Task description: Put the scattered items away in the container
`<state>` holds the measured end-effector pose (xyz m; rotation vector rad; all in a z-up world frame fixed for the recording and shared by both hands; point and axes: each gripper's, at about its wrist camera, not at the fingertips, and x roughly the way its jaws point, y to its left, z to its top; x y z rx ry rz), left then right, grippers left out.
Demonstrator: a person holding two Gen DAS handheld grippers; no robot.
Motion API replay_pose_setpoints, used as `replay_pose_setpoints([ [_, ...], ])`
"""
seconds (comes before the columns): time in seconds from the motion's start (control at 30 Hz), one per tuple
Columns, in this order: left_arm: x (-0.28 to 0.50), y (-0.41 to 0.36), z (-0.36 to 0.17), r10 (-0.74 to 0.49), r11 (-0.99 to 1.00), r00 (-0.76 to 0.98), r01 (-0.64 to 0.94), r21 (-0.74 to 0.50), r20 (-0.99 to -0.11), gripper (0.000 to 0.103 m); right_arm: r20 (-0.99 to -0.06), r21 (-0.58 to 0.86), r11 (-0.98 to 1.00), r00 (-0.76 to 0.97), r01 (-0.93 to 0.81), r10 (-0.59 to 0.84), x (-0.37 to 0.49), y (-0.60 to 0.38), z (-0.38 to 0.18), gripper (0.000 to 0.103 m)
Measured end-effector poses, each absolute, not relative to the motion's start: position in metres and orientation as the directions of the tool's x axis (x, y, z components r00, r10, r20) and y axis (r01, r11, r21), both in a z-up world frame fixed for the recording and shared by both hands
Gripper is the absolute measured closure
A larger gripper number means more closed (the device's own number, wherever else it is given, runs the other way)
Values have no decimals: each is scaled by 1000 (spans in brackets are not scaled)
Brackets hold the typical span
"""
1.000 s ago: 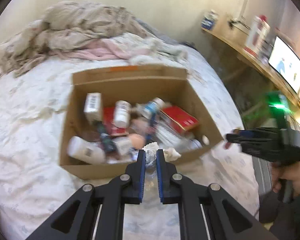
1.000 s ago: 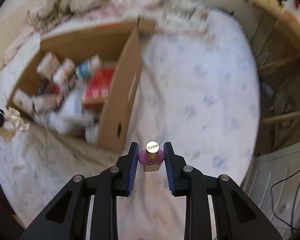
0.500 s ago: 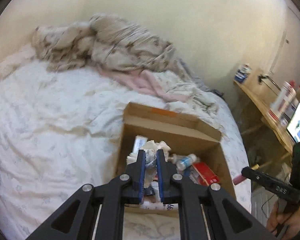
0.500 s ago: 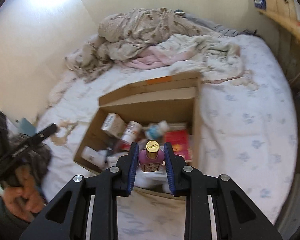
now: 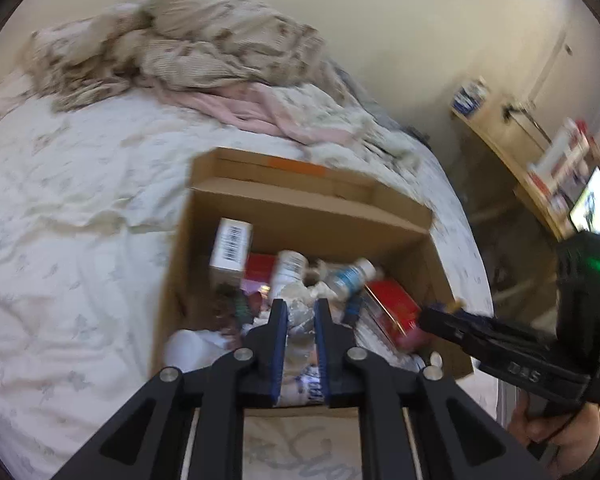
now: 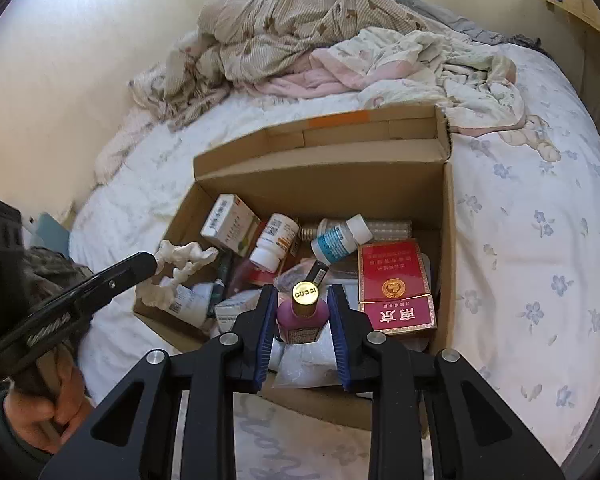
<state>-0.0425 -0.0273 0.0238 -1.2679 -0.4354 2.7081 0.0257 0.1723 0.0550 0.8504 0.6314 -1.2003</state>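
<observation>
An open cardboard box (image 5: pixel 300 216) (image 6: pixel 320 176) sits on the bed, holding several bottles, cartons and a red packet (image 6: pixel 396 284). My left gripper (image 5: pixel 300 310) is shut on a crumpled white tissue (image 5: pixel 298 312) over the box's near side; the tissue also shows in the right wrist view (image 6: pixel 180 260), sticking out of the left gripper (image 6: pixel 156 262). My right gripper (image 6: pixel 302 300) is shut on a small pink bottle with a gold cap (image 6: pixel 303 314), held above the box's near edge. The right gripper also shows in the left wrist view (image 5: pixel 440 316).
A rumpled blanket and pink cloth (image 6: pixel 320 40) lie at the far side of the bed, behind the box. A wooden shelf (image 5: pixel 548 160) with items and a screen (image 5: pixel 596 208) runs along the right wall. White floral bedsheet (image 6: pixel 532 220) surrounds the box.
Both grippers have moved closer over the box, each still holding its item. The left gripper has tilted down towards the box's contents.
</observation>
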Motion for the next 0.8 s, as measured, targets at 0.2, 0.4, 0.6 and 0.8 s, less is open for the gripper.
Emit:
replay_pose_setpoints([
  [0.2, -42, -9, 10, 143, -979, -579, 35, -200, -803, 25, -795, 66, 77, 99, 995, -599, 32, 174, 63, 13],
  [0.4, -40, -24, 9, 93, -971, -568, 131, -202, -818, 24, -774, 50, 88, 94, 995, -626, 38, 187, 74, 2],
  [0.6, -36, -23, 14, 88, -976, -598, 110, -190, -796, 25, -760, -30, 95, 40, 995, -649, 56, 194, 73, 0],
  [0.8, -38, -20, 11, 37, -987, -587, 106, -122, -809, 25, -793, 5, 75, 50, 997, -608, 53, 191, 62, 0],
])
